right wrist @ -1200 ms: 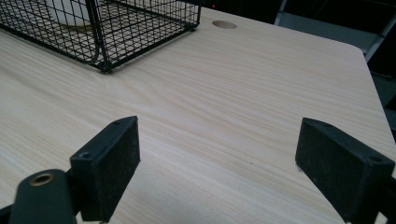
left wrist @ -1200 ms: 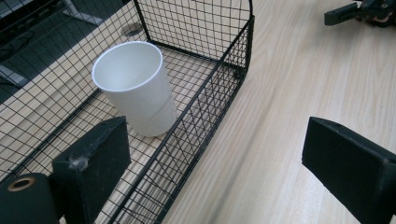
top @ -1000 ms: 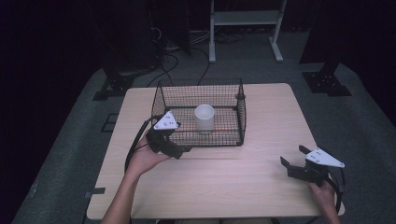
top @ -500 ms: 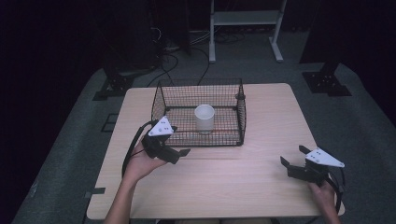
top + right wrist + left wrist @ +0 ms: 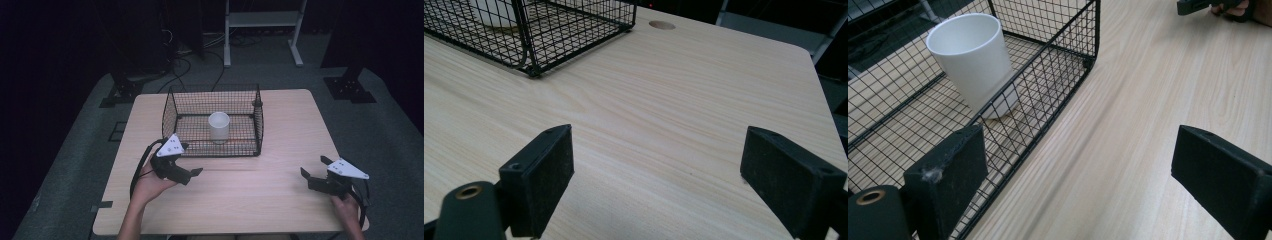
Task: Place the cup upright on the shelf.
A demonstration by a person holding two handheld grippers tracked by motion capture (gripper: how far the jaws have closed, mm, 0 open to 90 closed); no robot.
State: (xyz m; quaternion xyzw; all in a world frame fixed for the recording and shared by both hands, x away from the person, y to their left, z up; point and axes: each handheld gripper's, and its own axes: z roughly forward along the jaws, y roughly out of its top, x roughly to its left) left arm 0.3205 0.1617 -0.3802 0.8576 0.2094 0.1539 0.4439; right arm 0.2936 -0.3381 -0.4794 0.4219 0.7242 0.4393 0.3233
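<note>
- Cup stands upright inside the wire basket, toward the table's far edge.
- My left fingers, wide apart and empty, have drawn back from the basket toward the near edge.
- My right fingers gape empty near the right edge.
- Placing looks finished.

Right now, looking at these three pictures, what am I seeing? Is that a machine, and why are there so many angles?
There is no robot arm: a person holds a hand tool with two black jaws in each hand. The high view looks down on a wooden table. On it stands a black wire basket with a white cup upright inside. The other two pictures come from cameras riding on the tools. The left gripper is beside the basket's near wall, the right gripper near the table's right edge. Both have jaws open and hold nothing.
</note>
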